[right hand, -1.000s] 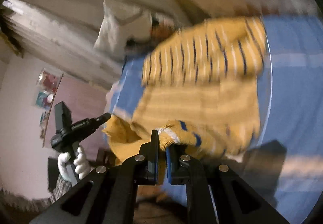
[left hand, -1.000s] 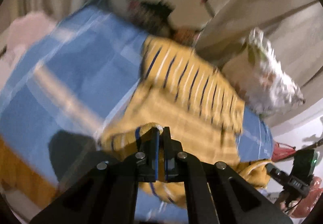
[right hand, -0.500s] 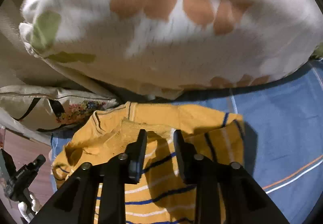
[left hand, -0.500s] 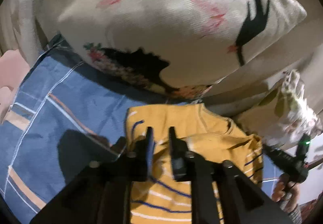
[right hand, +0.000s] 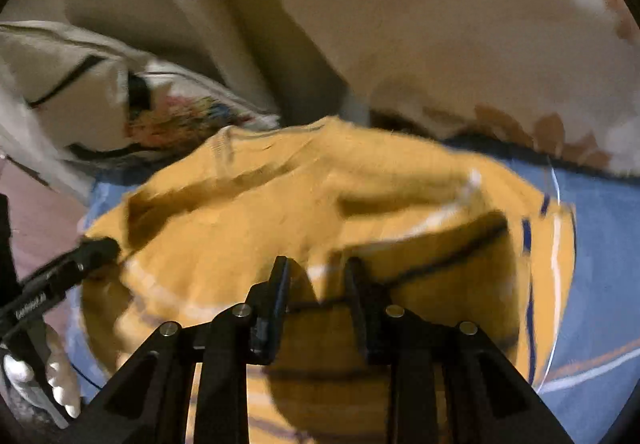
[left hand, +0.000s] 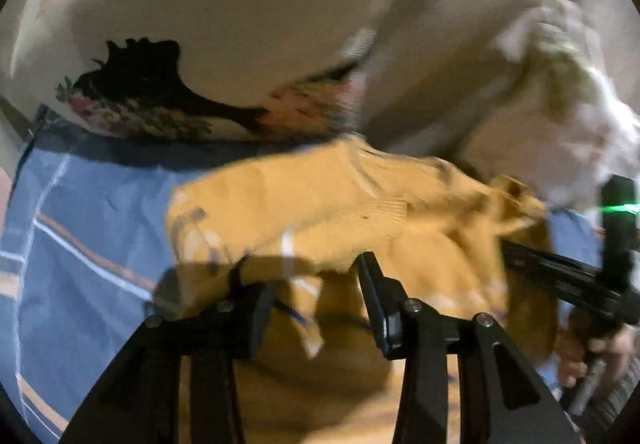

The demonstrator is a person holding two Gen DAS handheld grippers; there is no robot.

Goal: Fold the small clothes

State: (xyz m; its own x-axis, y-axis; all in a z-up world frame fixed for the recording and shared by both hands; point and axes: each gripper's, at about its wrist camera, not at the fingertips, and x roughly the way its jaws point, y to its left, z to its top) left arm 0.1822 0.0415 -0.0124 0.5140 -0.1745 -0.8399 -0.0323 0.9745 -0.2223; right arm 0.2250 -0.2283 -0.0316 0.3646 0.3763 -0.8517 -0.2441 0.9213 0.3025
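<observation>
A yellow sweater [left hand: 320, 204] with navy and white stripes lies folded over on the blue striped bedsheet [left hand: 80, 244], just below the pillows. My left gripper [left hand: 304, 276] hovers low over its near edge with its jaws opening. The pads are apart and the cloth lies under them, not pinched. In the right wrist view the same sweater [right hand: 320, 196] fills the middle. My right gripper [right hand: 316, 268] stands open above a striped fold, with nothing pressed between its fingers. Both views are blurred by motion.
A cream pillow with a dark print [left hand: 200, 44] and a white one with orange leaves [right hand: 480, 44] lie right behind the sweater. A hand [left hand: 576, 356] shows at the right edge, a white-gloved hand [right hand: 60, 376] at the lower left. Blue sheet [right hand: 600, 244] spreads to the right.
Both grippers carried the sweater's hem over toward the pillows, came down and let go of it. Their jaws went from shut on the cloth to open.
</observation>
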